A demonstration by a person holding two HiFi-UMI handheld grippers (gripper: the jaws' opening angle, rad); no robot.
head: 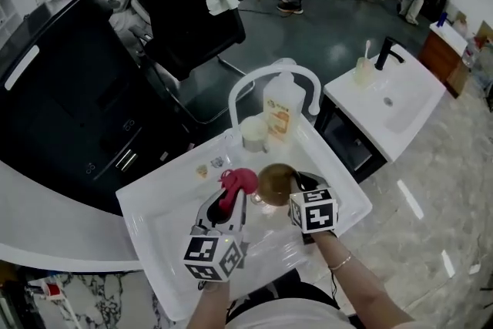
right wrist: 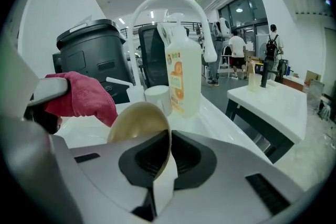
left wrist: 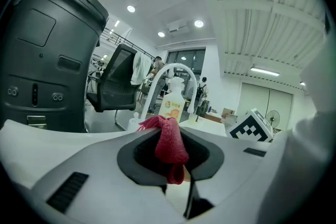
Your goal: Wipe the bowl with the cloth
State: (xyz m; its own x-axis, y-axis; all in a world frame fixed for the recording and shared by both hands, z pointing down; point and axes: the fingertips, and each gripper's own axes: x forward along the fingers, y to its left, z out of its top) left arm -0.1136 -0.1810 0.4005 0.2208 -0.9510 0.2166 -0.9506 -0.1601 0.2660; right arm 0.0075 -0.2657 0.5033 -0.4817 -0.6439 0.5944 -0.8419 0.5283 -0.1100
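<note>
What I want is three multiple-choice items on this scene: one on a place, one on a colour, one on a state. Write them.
1. In the head view, beside the cloth, the bowl lies: A to its left; B to its right; C beneath it.
2. The cloth is: A blue; B white; C red.
3. The left tool is: A shut on the cloth; B open and empty; C shut on the bowl.
Key: B, the bowl shows at the cloth's right; C, it is red in every view; A, the jaws pinch the cloth.
</note>
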